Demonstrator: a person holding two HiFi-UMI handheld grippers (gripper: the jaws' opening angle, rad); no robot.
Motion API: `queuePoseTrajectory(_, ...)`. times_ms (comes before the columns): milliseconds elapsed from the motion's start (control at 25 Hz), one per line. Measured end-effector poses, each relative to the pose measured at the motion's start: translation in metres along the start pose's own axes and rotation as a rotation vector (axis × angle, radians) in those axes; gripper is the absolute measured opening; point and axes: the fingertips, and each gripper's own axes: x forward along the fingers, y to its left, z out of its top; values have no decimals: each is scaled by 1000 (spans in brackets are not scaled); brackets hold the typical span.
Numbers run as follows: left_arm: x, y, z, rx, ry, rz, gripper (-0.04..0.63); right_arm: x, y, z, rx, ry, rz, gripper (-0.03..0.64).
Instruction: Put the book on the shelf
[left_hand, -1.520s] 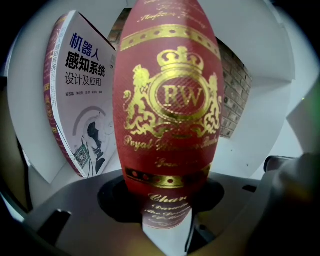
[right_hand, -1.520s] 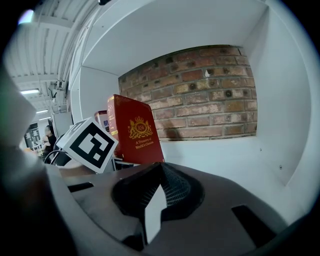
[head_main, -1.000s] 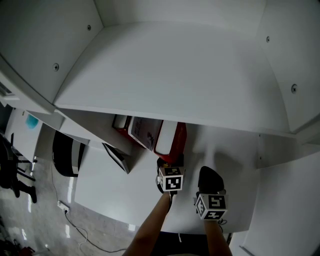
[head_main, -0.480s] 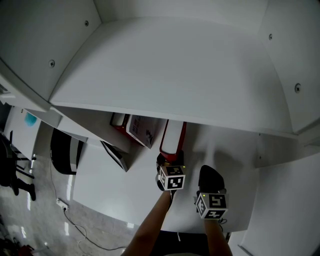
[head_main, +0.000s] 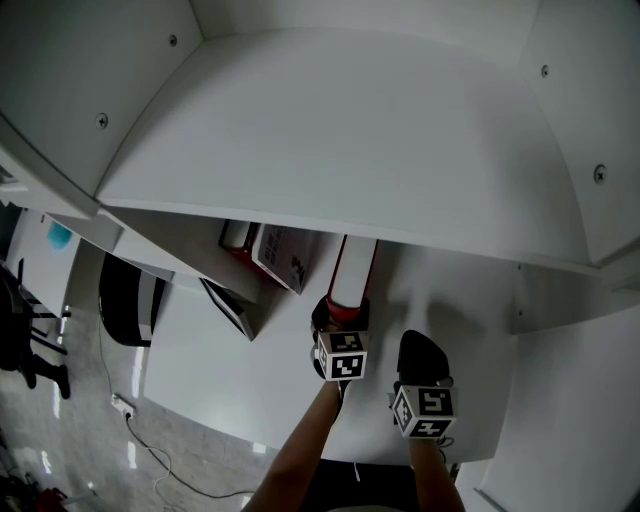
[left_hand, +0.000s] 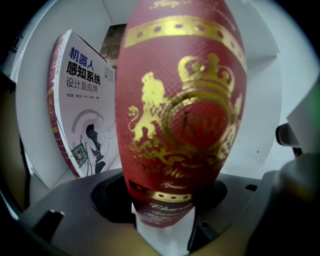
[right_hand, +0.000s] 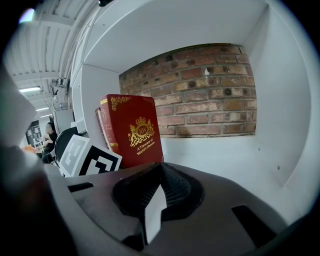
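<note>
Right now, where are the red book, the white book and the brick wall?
red book (left_hand: 192, 120): left gripper view, on its gold crest.
white book (left_hand: 82, 107): left gripper view, on its front cover.
brick wall (right_hand: 200, 90): right gripper view, on the middle bricks.

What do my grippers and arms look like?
The left gripper and right gripper have black bodies, each bearing a white cube with black square markers; pale pads inside. Bare forearms, no sleeves showing. The left gripper's jaws have just been opening, red book between them.
</note>
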Motion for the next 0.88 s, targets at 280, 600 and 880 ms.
queuePoseTrajectory(280,-20,-2,19,-4,-82,-34,339,-2,13,-9,-2,17,30,17)
queuePoseTrajectory(600,-61,12,-2,-72,-94,-15,344,-7,19,-4,-9,-2,44,17)
queuePoseTrajectory(880,-89,10,-8,-107,-99,-71,323,-15,23,-2,-6,-15,40,17)
